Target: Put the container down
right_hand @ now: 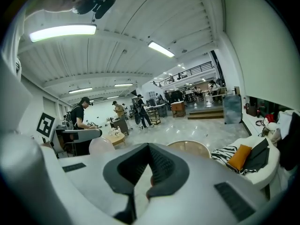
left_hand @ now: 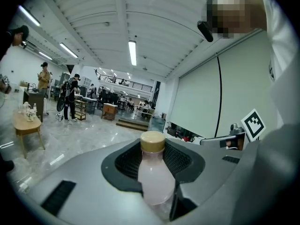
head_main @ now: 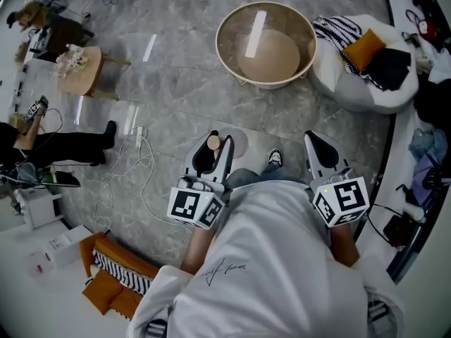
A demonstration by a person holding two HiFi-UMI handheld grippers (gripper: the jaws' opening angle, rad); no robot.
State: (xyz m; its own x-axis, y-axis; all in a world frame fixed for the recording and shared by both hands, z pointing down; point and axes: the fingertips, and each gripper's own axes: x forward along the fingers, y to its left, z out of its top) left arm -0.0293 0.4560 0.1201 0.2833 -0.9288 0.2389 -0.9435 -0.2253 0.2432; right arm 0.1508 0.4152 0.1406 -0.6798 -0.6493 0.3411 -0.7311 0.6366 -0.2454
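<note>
Beside the white shirt [head_main: 282,259], the left claw [head_main: 211,153] grasps the bottle [left_hand: 153,172] upright; I would keep it upright until its base rests flat on the round tabletop [head_main: 220,53] well ahead, then release slowly. Both claws point forward, low before the body, the right claw [right_hand: 149,179] clenched on nothing.

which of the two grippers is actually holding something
The left gripper: its jaws clamp a pale pink bottle with a tan cap. The right gripper has its jaws together with nothing between them.
</note>
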